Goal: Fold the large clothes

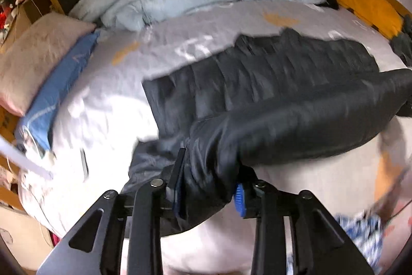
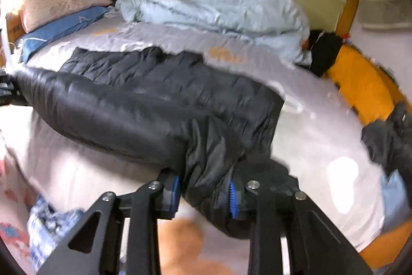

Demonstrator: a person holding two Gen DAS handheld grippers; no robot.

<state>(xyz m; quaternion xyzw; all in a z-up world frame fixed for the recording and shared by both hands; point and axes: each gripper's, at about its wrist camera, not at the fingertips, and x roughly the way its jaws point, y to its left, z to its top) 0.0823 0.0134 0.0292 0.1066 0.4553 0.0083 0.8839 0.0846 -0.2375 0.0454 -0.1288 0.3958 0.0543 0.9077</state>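
Fold step: left gripper (image 1: 206, 187) and right gripper (image 2: 204, 195) each clamp the near edge of the black puffer jacket (image 2: 159, 94) on the bed (image 2: 322, 141); next, judged, carry it far.

black jacket (image 1: 270, 84); grey sheet (image 1: 108, 105), maybe orange-printed.

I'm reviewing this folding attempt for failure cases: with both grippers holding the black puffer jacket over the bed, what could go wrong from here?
1. The left hand-held gripper and right hand-held gripper each pinch a thick bunch of the slick black puffer jacket; the fabric might slip out mid-fold.
2. The puffy roll between the grips may spring open instead of lying flat.
3. The light blue duvet is heaped just beyond the jacket, so a far fold could land on it unevenly.
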